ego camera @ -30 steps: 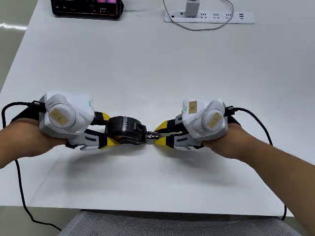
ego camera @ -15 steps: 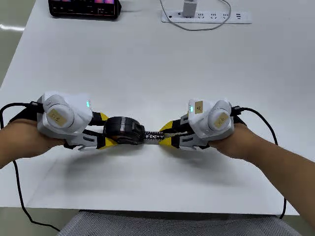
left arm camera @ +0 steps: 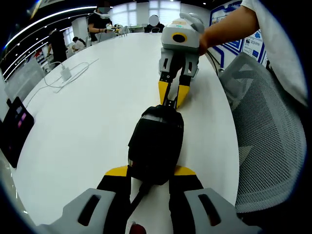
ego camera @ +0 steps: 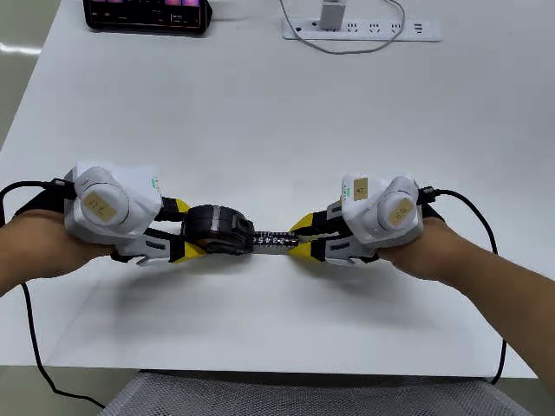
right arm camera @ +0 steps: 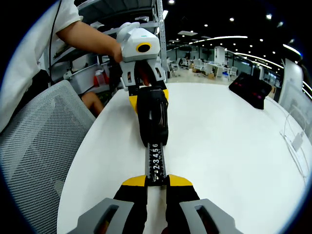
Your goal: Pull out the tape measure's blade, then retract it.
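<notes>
At the front of the table (ego camera: 260,121), my left gripper (ego camera: 189,230) clamped the tape measure (ego camera: 218,229) while my right gripper (ego camera: 301,238), pinching the blade (ego camera: 274,238), had drawn it farther out than a second earlier; retraction was yet to come.

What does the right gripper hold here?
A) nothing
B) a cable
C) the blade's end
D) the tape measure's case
C: the right gripper is shut on the end of the numbered blade, which runs back to the black case held by the left gripper.
</notes>
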